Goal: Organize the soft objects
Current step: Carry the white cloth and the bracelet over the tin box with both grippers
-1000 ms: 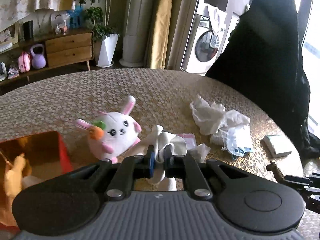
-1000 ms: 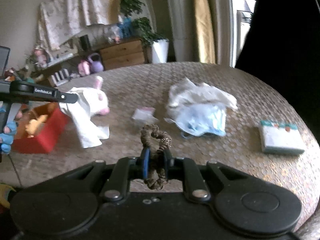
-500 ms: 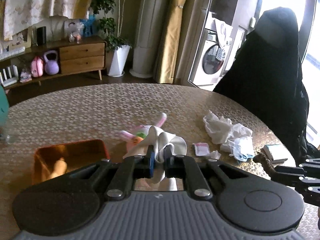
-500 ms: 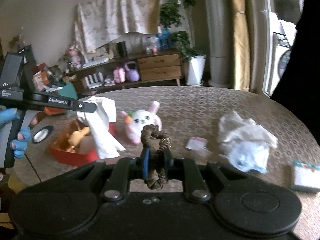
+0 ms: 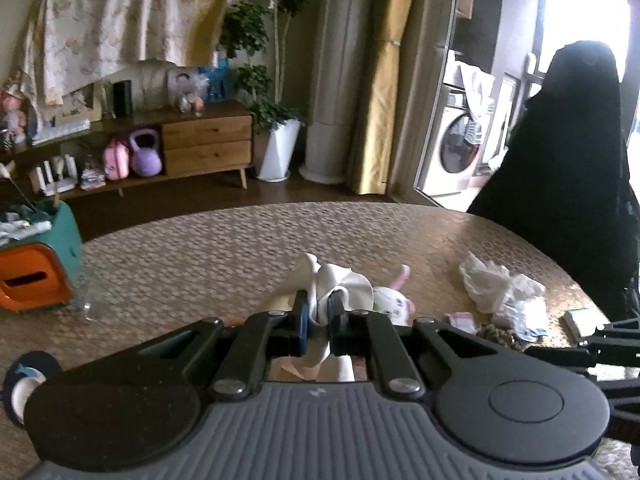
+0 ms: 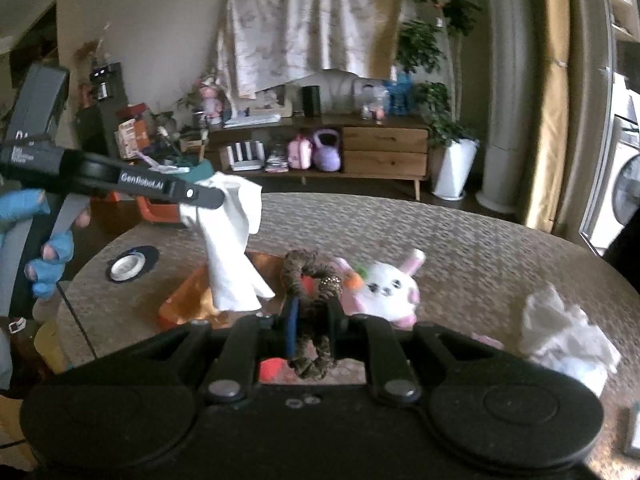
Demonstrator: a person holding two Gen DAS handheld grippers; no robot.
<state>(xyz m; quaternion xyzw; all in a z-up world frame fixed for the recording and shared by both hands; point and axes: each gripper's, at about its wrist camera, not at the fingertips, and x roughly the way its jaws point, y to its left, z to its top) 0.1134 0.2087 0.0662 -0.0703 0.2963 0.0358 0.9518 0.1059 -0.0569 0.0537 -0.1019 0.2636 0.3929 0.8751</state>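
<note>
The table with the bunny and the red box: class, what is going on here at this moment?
A person is tidying soft things with a handheld gripper in each hand. The left gripper is shut on a white cloth, which hangs above the red box. The right gripper is shut on a brown scrunchie. On the table, a plush bunny lies beside the box, and a heap of crumpled white cloths sits further right, not yet picked up.

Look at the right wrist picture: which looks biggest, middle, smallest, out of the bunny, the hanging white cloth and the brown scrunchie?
1. White cloth
2. Bunny, nearly as big
3. Brown scrunchie, though it is nearest the camera, so really smaller than it looks.
</note>
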